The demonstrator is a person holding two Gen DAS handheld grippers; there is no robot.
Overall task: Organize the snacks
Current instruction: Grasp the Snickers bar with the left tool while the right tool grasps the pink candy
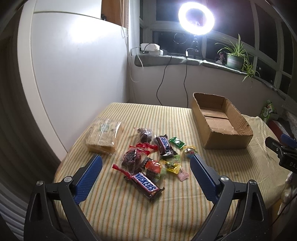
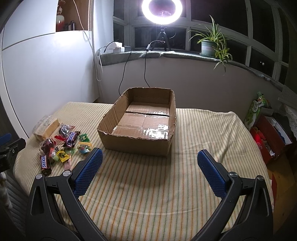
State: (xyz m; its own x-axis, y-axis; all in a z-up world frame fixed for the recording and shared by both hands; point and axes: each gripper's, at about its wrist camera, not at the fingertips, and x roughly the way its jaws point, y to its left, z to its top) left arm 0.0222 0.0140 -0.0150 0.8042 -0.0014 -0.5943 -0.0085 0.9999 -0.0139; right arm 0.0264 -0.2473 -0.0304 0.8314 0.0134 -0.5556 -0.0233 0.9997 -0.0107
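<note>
A pile of snacks lies on the striped tablecloth (image 1: 130,213): two Snickers bars (image 1: 145,183) (image 1: 165,145), dark sweets in clear bags (image 1: 130,159), small wrapped candies (image 1: 171,166) and a packet of crackers (image 1: 103,137). An open cardboard box (image 1: 220,120) stands to the right, empty inside (image 2: 143,122). My left gripper (image 1: 146,176) is open and hovers over the near Snickers bar. My right gripper (image 2: 149,166) is open and empty in front of the box; the pile (image 2: 61,146) lies to its left.
A white cabinet (image 1: 74,74) stands left of the table. A windowsill behind holds a ring light (image 1: 195,17), chargers and a potted plant (image 2: 209,46). Cables hang down the back wall. Boxes and bags (image 2: 267,133) stand right of the table.
</note>
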